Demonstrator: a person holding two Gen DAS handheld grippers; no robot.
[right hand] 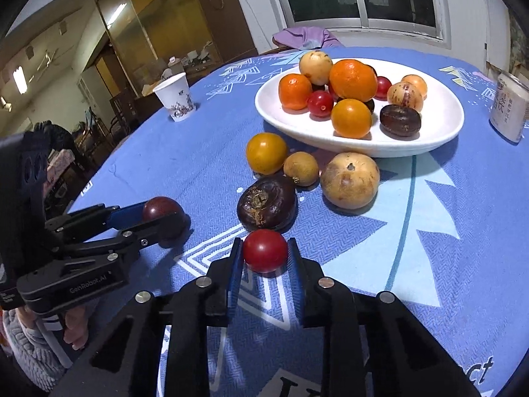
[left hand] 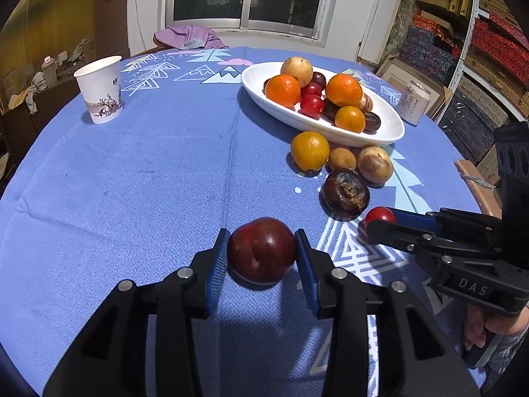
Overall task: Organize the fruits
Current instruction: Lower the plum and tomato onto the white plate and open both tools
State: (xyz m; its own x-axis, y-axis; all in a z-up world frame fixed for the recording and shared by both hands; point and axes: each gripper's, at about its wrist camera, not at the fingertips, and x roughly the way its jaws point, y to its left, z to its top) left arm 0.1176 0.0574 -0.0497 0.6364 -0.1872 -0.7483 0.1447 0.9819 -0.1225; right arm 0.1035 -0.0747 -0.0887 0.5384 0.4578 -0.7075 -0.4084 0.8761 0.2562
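Pinching a dark red plum (left hand: 262,250) is what my left claw (left hand: 261,254) is doing right now; both blue pads are pressing on its sides, and the plum is sitting on the blue tablecloth (left hand: 132,182) at 6 o'clock in my left view. My right claw (right hand: 265,258) is squeezing a small red tomato (right hand: 265,250) the same way, at 6 o'clock in my right view, and it is resting on the cloth too. From the left view that right claw is poking in from 4 o'clock, with a hand holding its handle.

A little farther out, I am seeing a wrinkly dark fruit (right hand: 267,202) just behind the tomato, almost touching it. Past that, three more are lying close together: a yellow-orange fruit (right hand: 266,153), a small tan one (right hand: 301,168) and a big tan one (right hand: 349,180). They are all just in front of the dish, on the cloth.

Farther still, at 1 o'clock, the white dish (right hand: 439,122) is holding a pile of oranges, small red fruits, dark ones and pale ones. A drink can (right hand: 509,109) is standing at 2 o'clock beside the dish. A paper cup (right hand: 176,101) is standing upright at 10 o'clock, well apart from the fruit. At the far table edge, at 12 o'clock, a purple cloth (right hand: 304,38) is lying under the window.
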